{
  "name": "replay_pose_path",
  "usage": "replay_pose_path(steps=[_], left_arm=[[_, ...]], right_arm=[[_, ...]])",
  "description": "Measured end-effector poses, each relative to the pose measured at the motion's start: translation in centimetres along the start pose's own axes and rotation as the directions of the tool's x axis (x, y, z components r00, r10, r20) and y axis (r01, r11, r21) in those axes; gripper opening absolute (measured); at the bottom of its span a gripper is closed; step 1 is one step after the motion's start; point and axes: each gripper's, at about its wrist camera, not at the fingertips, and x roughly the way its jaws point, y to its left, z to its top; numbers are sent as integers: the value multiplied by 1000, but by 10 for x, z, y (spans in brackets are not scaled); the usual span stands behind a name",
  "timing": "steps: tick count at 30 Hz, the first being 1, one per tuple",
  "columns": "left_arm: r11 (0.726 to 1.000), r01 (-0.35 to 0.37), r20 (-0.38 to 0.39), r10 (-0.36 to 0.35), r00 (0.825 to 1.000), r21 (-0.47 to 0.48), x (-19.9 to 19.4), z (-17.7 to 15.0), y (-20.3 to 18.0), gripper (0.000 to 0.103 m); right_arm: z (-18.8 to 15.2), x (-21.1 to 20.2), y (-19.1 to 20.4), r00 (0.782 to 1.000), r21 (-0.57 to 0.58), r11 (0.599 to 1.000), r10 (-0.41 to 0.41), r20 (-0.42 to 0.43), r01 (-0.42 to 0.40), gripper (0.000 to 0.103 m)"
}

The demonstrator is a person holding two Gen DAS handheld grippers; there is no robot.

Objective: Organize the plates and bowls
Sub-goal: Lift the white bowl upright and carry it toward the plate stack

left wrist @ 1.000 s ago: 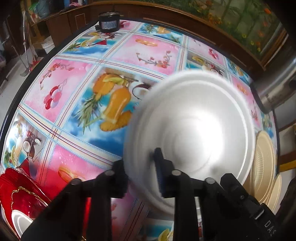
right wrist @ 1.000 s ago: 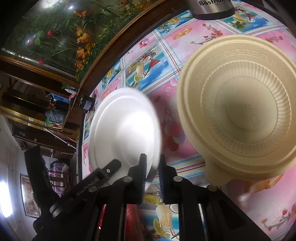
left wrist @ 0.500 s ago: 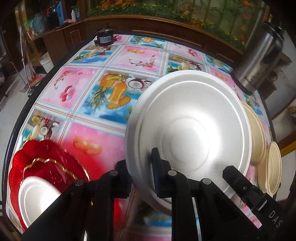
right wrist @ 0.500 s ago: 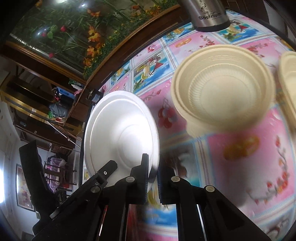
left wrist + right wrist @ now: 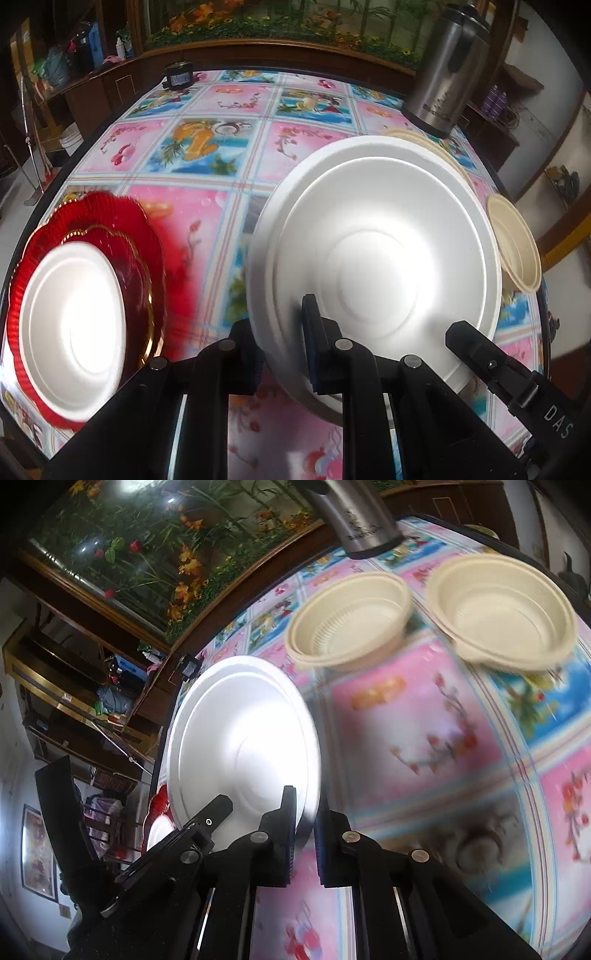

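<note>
Together, our two views split the tabletop (image 5: 236, 184) between them. From the left wrist we see a red scalloped plate (image 5: 122, 229) near the tabletop's left edge with a smaller white plate (image 5: 74, 328) lying in it, a small dark device (image 5: 179, 75) at the far edge, and a steel flask (image 5: 443, 70) at the far right corner. From the right wrist we see what the left nearly hides: two cream bowls (image 5: 351, 635) (image 5: 502, 609) standing side by side, apart from each other, just in front of the flask, both upright and somewhat blurred.

We hold one large white plate (image 5: 376, 266) between us, lifted off the tabletop and tilted. Our left claw (image 5: 280, 343) is pinched closed on its near rim, one finger under the rim and one on the upper face. Our right claw (image 5: 306, 830) is clamped on the opposite rim, fingers almost meeting. Whether the plate is one piece or two nested we cannot say; it shows a doubled rim line.
</note>
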Motion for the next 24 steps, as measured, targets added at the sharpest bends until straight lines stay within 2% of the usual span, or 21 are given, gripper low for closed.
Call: replay_pose_path(steps=[11,24], left_arm=[[999,5,31,-7,1000,42,-13,-39,-8,16],[998,2,85,-7,996,55,-33,-57,-3,16]], right_arm=[[-36,-23,-21,999,-11,1000,-24,20,25,9],[-52,-29,-15,999,-39,999,-33,37,34,9]])
